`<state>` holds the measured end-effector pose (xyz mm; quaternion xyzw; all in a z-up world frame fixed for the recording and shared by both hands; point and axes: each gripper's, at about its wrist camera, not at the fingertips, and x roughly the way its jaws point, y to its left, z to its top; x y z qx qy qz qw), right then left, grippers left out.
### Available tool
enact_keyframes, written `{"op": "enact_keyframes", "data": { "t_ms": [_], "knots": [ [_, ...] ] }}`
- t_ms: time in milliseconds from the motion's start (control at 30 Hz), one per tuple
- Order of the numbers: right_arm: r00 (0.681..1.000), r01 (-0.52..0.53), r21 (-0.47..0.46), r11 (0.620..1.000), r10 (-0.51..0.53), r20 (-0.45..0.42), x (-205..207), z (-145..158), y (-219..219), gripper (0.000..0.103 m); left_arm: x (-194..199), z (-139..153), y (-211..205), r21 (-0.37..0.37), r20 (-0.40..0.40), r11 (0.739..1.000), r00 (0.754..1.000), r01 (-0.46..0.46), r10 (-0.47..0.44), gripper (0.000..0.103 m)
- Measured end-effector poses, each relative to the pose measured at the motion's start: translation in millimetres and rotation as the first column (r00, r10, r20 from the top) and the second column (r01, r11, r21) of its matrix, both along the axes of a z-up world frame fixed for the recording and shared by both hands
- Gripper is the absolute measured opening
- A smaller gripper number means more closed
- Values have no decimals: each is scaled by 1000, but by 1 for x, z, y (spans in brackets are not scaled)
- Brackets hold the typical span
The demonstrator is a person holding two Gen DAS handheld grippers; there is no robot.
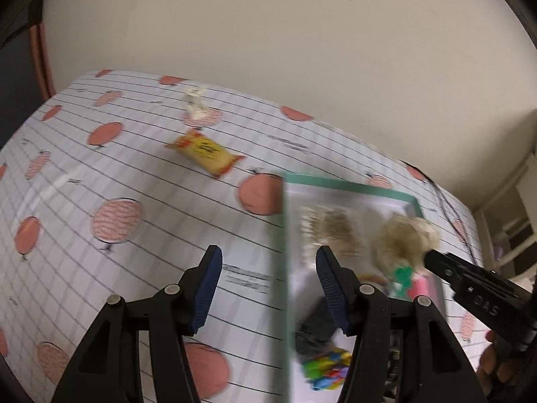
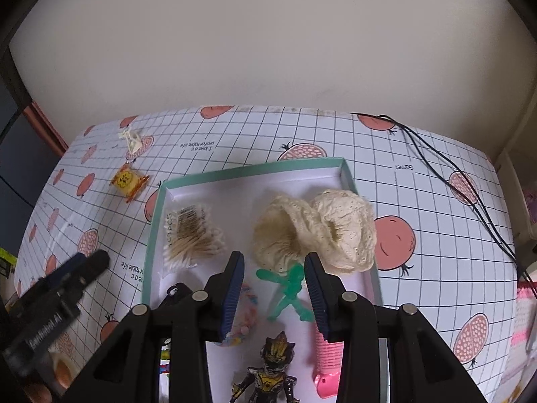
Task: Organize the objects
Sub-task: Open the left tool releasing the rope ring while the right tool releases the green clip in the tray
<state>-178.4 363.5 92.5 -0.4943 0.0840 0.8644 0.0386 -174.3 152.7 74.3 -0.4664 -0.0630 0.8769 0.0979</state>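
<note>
On the surface: a fruit-print gridded cloth carries a shallow green-rimmed box, with a dark cable trailing at the far right.
Inside the box: a pack of cotton swabs at left, a cream lace fabric piece at far right, a green toy figure in the middle, a pink comb near right, a dark armoured figure nearest, and a pastel bead item beside it.
Still outside: a yellow snack packet and a small white figurine lie well apart from the box, at the far left of the cloth.
Right tool: released, fingers spread either side of the green toy figure without gripping it, hovering over the box.
Left tool: released, holding nothing; it straddles the box's left rim, and its view is motion-blurred.
Likely step: fetching the snack packet, probably with the left tool.
Risk one: that tool sits close to the rim, so a sideways sweep could nudge the box and shift its contents.
Risk two: the packet is flat and glossy, so a shallow pinch may slip.
Risk three: a drop by the right tool could snag the lace or tip the green figure.
</note>
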Motion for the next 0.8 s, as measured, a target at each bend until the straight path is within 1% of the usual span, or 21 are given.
{"op": "enact_keyframes", "data": {
  "t_ms": [67,167,367,433,467,500,533,567,600,667,800],
  "knots": [
    [1000,-11,8,1000,11,2,-1,0,-4,41,-2,0,-13,-2,0,1000,1000,-30,30,60],
    [1000,-27,14,1000,27,2,-2,0,-10,41,-7,-1,-31,-33,-9,997,997,-70,70,68],
    [999,-42,17,999,42,2,-6,-2,-19,41,-16,-3,-67,-66,-23,987,990,-144,143,72],
    [999,-43,12,999,43,2,-8,-3,-21,46,-18,-4,-76,-73,-22,984,986,-165,164,75],
    [999,-46,9,999,46,1,-9,-3,-22,49,-19,-4,-81,-76,-22,982,984,-176,174,85],
    [999,-49,10,999,49,0,-10,-4,-24,51,-19,-5,-86,-79,-27,979,982,-186,185,88],
    [999,-52,14,999,52,0,-10,-4,-26,53,-19,-4,-90,-81,-31,978,981,-191,189,89],
    [999,-54,16,998,54,-1,-11,-4,-28,57,-20,-3,-95,-82,-36,976,979,-201,198,89],
    [998,-59,17,998,59,-2,-12,-4,-30,61,-21,-3,-98,-82,-39,975,978,-207,204,90],
    [998,-69,20,997,69,-5,-13,-5,-34,64,-21,-2,-107,-78,-48,971,974,-224,221,94],
    [996,-83,25,996,83,-9,-17,-6,-43,76,-24,-2,-121,-74,-50,967,969,-245,241,94]
  ]
}}
